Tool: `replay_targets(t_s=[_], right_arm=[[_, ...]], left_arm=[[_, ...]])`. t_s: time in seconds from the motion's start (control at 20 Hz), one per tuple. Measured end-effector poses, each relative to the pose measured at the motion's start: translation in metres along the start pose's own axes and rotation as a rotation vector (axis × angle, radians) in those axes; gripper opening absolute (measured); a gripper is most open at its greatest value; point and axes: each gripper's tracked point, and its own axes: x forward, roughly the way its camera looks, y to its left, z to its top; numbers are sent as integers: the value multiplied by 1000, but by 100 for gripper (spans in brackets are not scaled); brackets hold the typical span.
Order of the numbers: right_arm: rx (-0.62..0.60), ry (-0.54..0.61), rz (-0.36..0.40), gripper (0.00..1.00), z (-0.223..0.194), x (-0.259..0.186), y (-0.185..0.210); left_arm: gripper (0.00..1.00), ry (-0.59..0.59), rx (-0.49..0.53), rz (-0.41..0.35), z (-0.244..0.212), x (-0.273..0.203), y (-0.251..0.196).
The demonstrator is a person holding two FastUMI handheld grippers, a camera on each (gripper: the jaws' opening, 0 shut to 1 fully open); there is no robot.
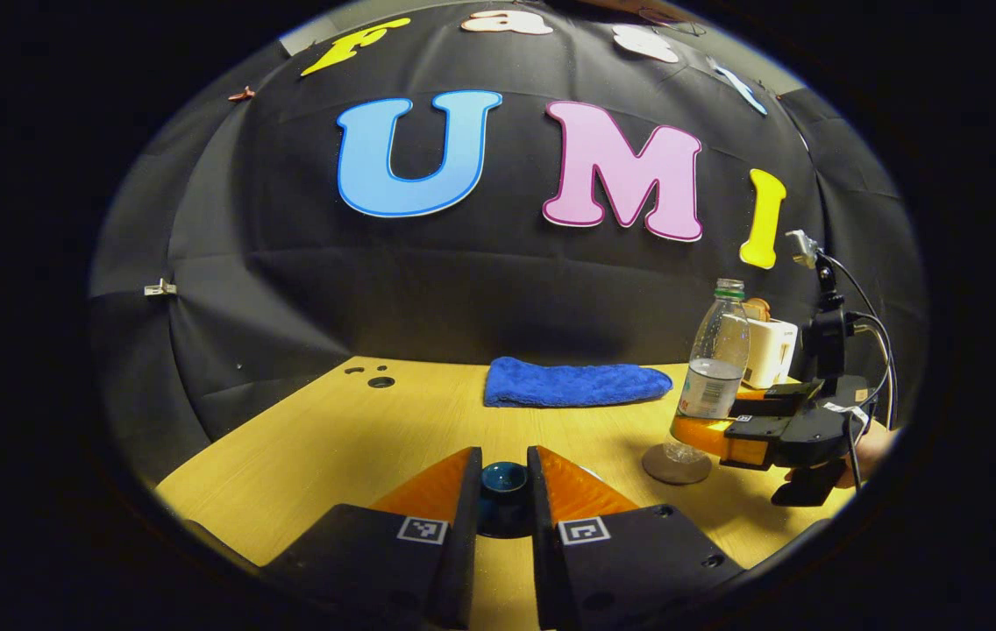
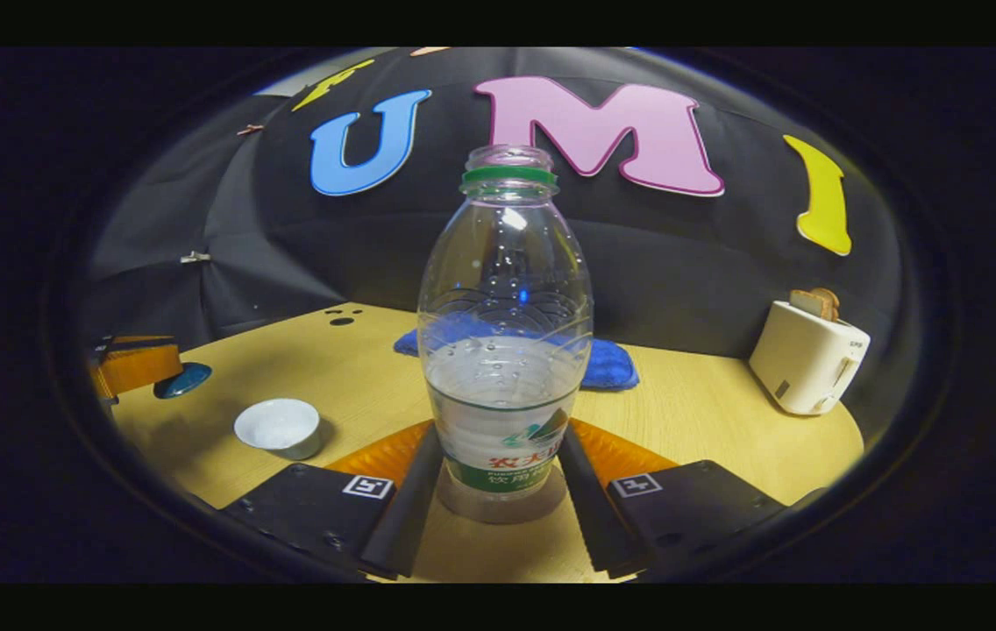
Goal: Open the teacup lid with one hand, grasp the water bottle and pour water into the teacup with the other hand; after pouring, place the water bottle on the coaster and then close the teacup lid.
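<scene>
While the water bottle (image 2: 505,350) stands on the coaster (image 2: 502,506), the right gripper (image 2: 498,456) hugs it. The left gripper (image 1: 504,482) pinches the lid (image 1: 504,480). The teacup (image 2: 278,427) sits open.

A: Teacup lid (image 1: 503,487) in the left gripper view: lower part hidden between the fingers; contact on either side cannot be judged.

B: Coaster (image 2: 502,506) in the right gripper view: mostly covered by the water bottle (image 2: 505,333). Blue cloth (image 2: 608,364) partly hidden behind the bottle.

A: Whether the fingers press on the bottle: unclear.
</scene>
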Motion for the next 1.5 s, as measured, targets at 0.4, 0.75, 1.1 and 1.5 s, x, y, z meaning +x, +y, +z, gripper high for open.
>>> replay_targets(t_s=[0.4,0.75,1.1,1.5], right_arm=[[8,40,-1,80,-1,8,-9],[21,97,9,99,-26,-3,-3],[-12,118,-13,99,-31,-42,-15],[-27,112,-34,99,-22,-58,-33]], left_arm=[[31,9,4,-8,-1,6,-5],[31,14,-5,-20,-4,13,-12],[32,21,-10,-63,-13,39,-34],[32,47,-4,-81,-32,68,-42]])
